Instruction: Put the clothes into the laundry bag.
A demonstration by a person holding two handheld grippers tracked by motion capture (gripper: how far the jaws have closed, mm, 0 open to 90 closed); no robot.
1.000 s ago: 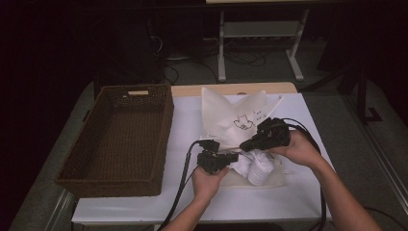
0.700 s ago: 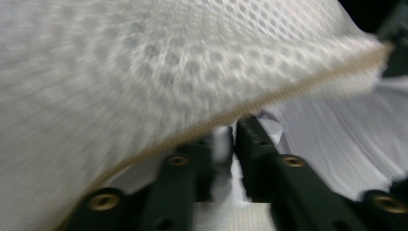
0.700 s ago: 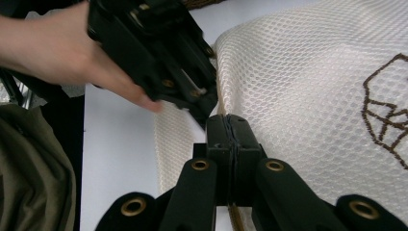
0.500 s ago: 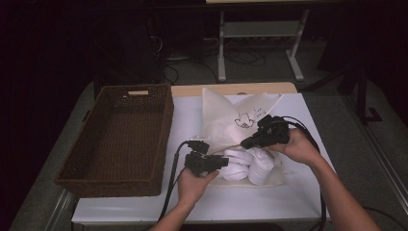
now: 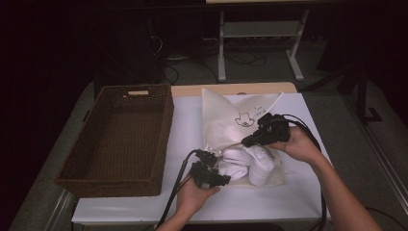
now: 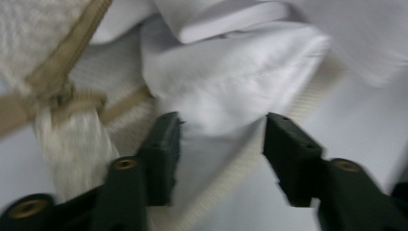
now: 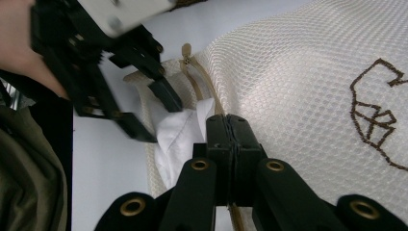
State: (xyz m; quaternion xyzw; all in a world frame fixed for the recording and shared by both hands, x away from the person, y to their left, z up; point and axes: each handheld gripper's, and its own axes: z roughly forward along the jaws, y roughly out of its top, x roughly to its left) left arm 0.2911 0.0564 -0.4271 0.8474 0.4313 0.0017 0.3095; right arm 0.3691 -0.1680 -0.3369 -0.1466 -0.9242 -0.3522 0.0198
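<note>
A white mesh laundry bag (image 5: pixel 226 120) with a brown embroidered figure lies on the table. My right gripper (image 5: pixel 246 141) is shut on its zippered edge (image 7: pixel 211 103) and holds the mouth up. White clothes (image 5: pixel 245 161) bulge from the mouth. My left gripper (image 5: pixel 222 179) is at the near left of them, and its jaws have just been opening. In the left gripper view a fold of white cloth (image 6: pixel 226 82) lies between the open jaws, and the pads (image 6: pixel 166 144) do not press it. The right gripper view has the left gripper (image 7: pixel 161 120) open beside the cloth (image 7: pixel 178 134).
A dark wicker basket (image 5: pixel 166 130) stands on the left of the white table (image 5: pixel 185 125), with nothing in it. Cables trail from both grippers toward the near edge. Beyond the table, a dark floor with a metal stand (image 5: pixel 260 33).
The left gripper's jaws went from shut to open and let go of the white cloth. That hand drew slightly back toward the near edge. The right gripper kept its hold.
</note>
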